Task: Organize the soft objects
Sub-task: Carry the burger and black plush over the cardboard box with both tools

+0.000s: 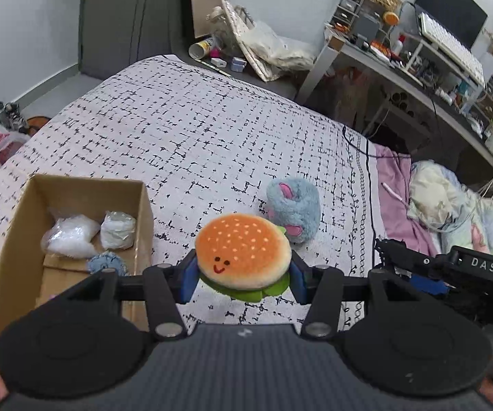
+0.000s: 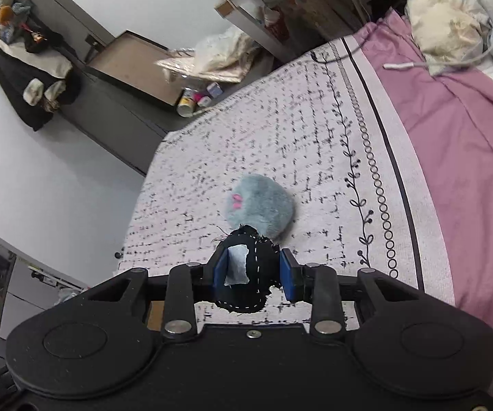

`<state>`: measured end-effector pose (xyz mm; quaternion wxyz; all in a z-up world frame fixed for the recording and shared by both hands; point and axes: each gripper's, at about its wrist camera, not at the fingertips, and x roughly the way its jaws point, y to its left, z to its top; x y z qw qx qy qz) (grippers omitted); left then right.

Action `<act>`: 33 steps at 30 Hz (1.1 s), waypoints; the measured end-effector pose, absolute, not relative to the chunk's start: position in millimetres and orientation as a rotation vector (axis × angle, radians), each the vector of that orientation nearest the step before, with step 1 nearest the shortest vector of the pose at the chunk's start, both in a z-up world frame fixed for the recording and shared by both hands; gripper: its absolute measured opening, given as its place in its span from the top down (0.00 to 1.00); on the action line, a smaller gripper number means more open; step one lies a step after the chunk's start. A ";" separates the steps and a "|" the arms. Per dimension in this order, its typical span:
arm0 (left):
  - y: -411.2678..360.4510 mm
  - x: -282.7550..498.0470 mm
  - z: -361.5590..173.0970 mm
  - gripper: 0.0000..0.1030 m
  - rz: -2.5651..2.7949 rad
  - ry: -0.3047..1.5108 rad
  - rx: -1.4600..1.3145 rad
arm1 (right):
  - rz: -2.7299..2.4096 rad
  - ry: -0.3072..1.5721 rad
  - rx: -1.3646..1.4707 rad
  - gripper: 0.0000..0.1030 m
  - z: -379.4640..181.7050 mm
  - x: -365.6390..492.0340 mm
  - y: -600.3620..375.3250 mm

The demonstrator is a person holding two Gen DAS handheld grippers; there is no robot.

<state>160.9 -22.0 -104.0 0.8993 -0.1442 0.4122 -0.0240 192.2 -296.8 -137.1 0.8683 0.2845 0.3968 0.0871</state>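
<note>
Left wrist cam had my left gripper (image 1: 243, 275) clamped sideways on the burger plush (image 1: 243, 251), lifted off the bed (image 1: 178, 130) beside the cardboard box (image 1: 7, 239), so I guess it was headed there. My right gripper (image 2: 254, 272) pinched a black stitched pouch (image 2: 250, 274) above the blanket, near the blue fuzzy plush (image 2: 260, 207), probably for the box too.

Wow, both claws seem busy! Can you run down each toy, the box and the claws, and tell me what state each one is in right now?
left gripper: shut on the burger plush, held above the bed.
burger plush: gripped, face up.
right gripper: shut on the black fabric piece.
black fabric piece: gripped, white tag showing.
blue fluffy plush: loose on the bedspread, untouched.
cardboard box: open, holding two white bags and a small blue item.
</note>
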 end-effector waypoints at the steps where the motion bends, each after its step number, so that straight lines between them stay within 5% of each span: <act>1: -21.1 157.7 -101.5 0.50 -0.048 0.848 -0.300 | 0.184 0.824 0.590 0.69 -133.3 189.7 -295.7; 33: 28.6 96.2 -58.0 0.50 -0.053 0.711 -0.315 | 0.252 0.726 0.459 0.68 -85.6 140.3 -233.8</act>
